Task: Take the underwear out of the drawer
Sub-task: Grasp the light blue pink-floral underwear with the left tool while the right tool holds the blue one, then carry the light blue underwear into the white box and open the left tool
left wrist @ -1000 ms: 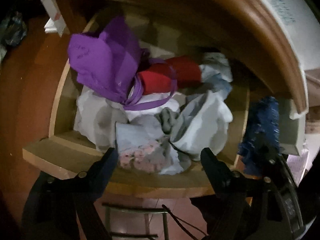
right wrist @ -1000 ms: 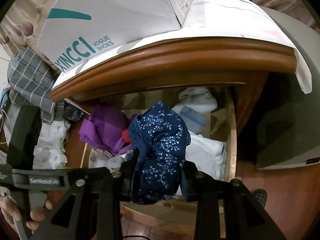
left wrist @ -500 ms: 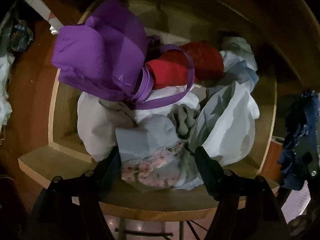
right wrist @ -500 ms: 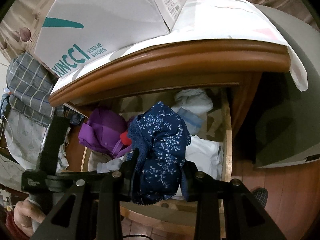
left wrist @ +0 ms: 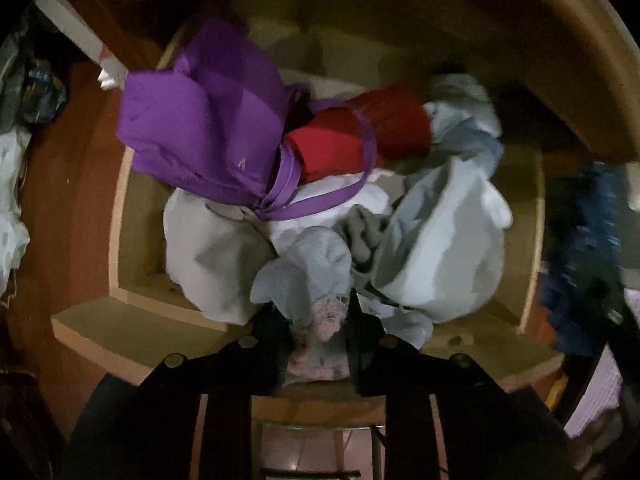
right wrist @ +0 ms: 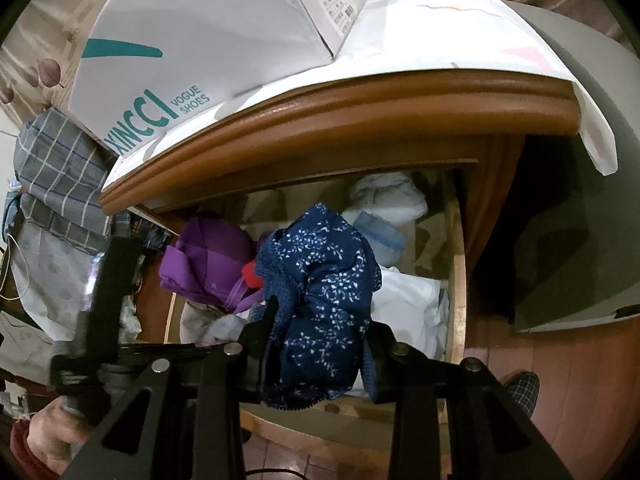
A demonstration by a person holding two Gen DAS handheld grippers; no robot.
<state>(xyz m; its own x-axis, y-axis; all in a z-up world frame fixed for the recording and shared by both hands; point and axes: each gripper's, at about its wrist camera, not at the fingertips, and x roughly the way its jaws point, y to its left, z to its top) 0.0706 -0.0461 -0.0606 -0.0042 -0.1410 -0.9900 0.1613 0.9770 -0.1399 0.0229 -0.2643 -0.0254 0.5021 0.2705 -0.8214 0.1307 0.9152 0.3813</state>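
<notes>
My left gripper (left wrist: 320, 334) was clamped on a pale grey and pink floral cotton underwear piece (left wrist: 316, 284) at the front edge of the open light-wood drawer (left wrist: 120, 320), the cloth bunched up between the two black fingers (left wrist: 272, 332). That piece was still partly in the drawer, touching a crumpled white garment (left wrist: 448, 248) on its right and another whitish one (left wrist: 208, 256) on its left. Behind them lay a purple padded bra (left wrist: 208, 128) with its strap looped over a rolled red fabric item (left wrist: 360, 132). My right gripper (right wrist: 320, 344) was closed on navy blue underwear with small white sprig print (right wrist: 324, 288), held up in front of and above the drawer, clear of the pile. A white shoe box with teal lettering (right wrist: 192, 40) sat on a white cloth cover (right wrist: 460, 32) over the brown wooden cabinet top (right wrist: 360, 120). Grey checked fabric (right wrist: 56, 172) hung left of the cabinet.
</notes>
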